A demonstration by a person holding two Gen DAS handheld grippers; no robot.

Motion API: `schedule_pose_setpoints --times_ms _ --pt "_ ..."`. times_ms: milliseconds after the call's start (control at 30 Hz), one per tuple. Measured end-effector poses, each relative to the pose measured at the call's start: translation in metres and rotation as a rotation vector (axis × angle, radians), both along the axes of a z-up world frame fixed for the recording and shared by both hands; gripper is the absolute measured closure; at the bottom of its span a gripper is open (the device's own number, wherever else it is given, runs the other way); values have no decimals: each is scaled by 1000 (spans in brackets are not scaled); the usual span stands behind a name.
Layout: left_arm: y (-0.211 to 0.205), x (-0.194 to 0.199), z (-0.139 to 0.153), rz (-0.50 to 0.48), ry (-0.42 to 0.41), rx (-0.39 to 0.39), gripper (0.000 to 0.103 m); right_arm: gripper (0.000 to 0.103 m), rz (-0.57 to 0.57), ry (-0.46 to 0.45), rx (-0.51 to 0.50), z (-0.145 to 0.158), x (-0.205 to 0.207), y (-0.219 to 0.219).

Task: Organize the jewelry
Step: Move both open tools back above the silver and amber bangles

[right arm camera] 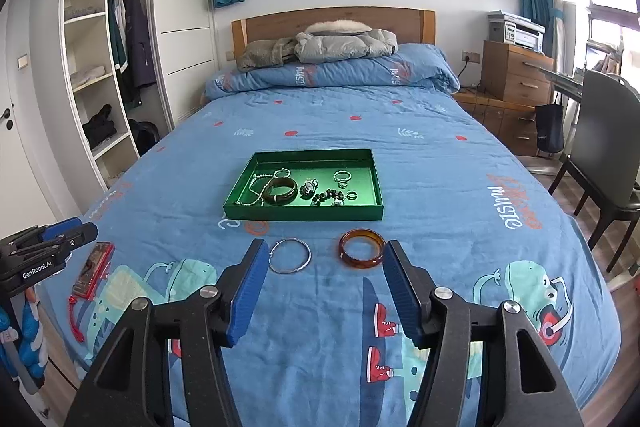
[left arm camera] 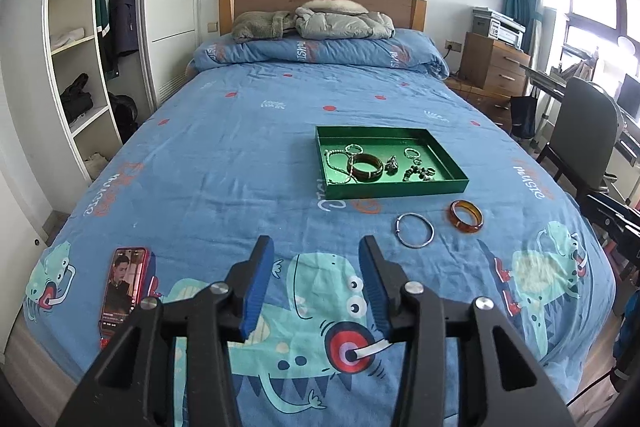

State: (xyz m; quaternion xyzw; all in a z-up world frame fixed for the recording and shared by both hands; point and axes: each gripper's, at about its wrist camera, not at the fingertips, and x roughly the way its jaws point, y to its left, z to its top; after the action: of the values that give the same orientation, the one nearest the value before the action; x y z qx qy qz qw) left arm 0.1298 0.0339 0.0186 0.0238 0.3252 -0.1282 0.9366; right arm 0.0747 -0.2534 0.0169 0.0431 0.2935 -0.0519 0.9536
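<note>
Both claws — left claw (left arm camera: 316,247) and right claw (right arm camera: 326,251) — hang open and empty; most jewelry fills the green tray (right arm camera: 362,213), leaving the silver bangle (right arm camera: 290,255) and amber bangle (right arm camera: 362,249) on the bed (right arm camera: 460,267).

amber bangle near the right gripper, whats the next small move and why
Probably ease the right gripper forward and a little to its right until the amber bangle sits between its open, empty jaws. The bangle and the silver bangle lie loose on the bedspread in front of the green tray, where the other jewelry already rests, and the amber one lies just by the right finger.
</note>
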Motion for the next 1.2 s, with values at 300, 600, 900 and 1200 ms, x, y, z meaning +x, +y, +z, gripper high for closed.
schedule_pose_setpoints --times_ms 300,600,900,1200 --pt "-12 -29 3 106 -30 21 61 43 23 -18 9 -7 -10 -23" --pt "-43 -57 4 178 -87 100 61 40 85 -16 4 -31 -15 -34" --pt "-76 -57 0 164 -87 137 61 40 100 -11 12 -40 -16 -49" --pt "-94 -51 -10 151 -70 146 60 40 104 -5 -13 -39 -11 -59"
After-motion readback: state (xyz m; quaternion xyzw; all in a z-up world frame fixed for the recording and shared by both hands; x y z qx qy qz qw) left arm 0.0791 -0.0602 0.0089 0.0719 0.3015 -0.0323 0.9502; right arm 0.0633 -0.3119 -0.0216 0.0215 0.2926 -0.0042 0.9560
